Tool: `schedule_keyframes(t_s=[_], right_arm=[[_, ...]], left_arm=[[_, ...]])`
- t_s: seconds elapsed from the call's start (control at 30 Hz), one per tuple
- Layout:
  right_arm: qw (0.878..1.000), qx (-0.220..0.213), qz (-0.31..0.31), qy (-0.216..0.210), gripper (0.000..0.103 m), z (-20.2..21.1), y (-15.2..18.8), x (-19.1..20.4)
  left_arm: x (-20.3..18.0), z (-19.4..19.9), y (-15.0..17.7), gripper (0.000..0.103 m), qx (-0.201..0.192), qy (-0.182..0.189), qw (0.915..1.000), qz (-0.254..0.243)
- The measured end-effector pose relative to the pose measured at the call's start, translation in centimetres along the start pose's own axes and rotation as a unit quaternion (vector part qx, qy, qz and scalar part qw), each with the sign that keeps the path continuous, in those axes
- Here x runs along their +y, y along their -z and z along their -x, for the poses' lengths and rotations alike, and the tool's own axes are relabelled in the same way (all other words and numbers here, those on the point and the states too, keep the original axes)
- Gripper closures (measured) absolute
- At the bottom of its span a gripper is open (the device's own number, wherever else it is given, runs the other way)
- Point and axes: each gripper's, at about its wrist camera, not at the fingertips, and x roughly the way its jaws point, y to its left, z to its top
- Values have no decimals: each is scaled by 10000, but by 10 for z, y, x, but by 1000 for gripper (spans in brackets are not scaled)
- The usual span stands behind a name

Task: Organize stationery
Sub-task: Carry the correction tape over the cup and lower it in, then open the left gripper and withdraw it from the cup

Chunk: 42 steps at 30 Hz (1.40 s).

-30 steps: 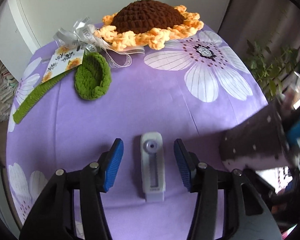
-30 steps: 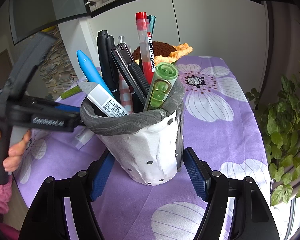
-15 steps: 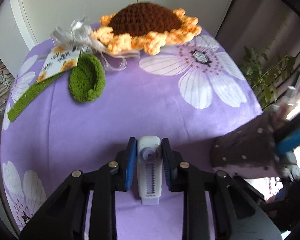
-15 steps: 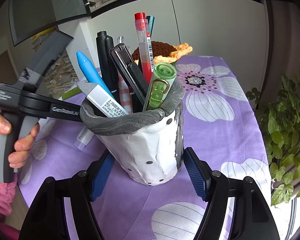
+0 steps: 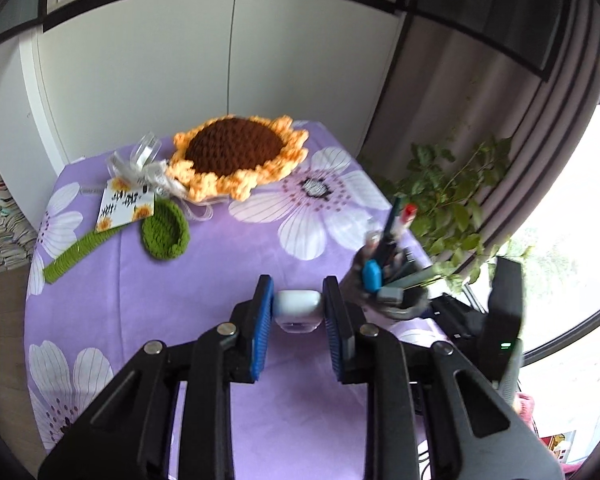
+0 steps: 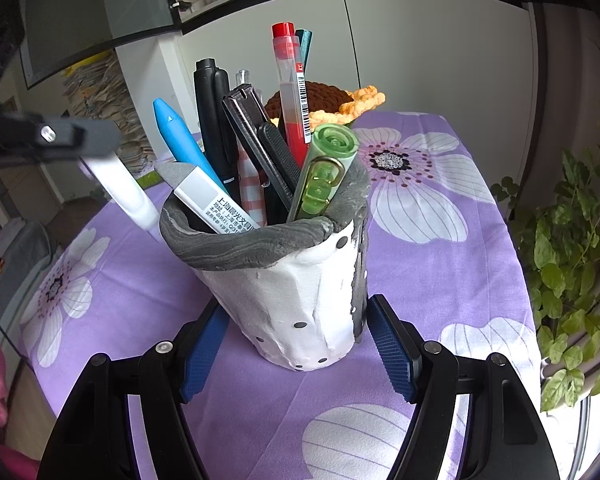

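Now the left gripper (image 5: 297, 312), clamped on the white plastic utility knife (image 5: 298, 309), has lifted it off the purple flowered cloth (image 5: 204, 272) toward the grey-rimmed clay pen holder (image 6: 300, 280) bracketed loosely between the right gripper's (image 6: 298, 344) parted fingers, so insertion looks next.

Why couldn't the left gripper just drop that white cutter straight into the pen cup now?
Probably it can. The left gripper holds the white utility knife raised beside the pen holder, above the rim. The cup looks crowded, with a small gap near the blue pen.
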Motion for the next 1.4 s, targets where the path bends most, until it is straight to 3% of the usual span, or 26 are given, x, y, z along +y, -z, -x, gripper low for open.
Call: schedule_keyframes(t_s=[0.27, 0.47, 0.8, 1.1, 1.4], right_arm=[[10000, -1, -4, -4, 31, 0, 0, 0], [10000, -1, -4, -4, 31, 0, 0, -1], [10000, -2, -14, -13, 30, -1, 0, -1], [10000, -4, -30, -24, 30, -1, -1, -1], [10000, -7, -35, -23, 30, -1, -1, -2]], left_arm=[[-29, 29, -18, 80, -350, 470, 9981, -184], [-48, 19, -26, 80, -298, 653, 9966, -400], [-63, -30, -22, 80, 159, 453, 9963, -712], [-74, -32, -18, 80, 117, 195, 9947, -1000], [-75, -31, -12, 78, 161, 191, 9932, -1138]])
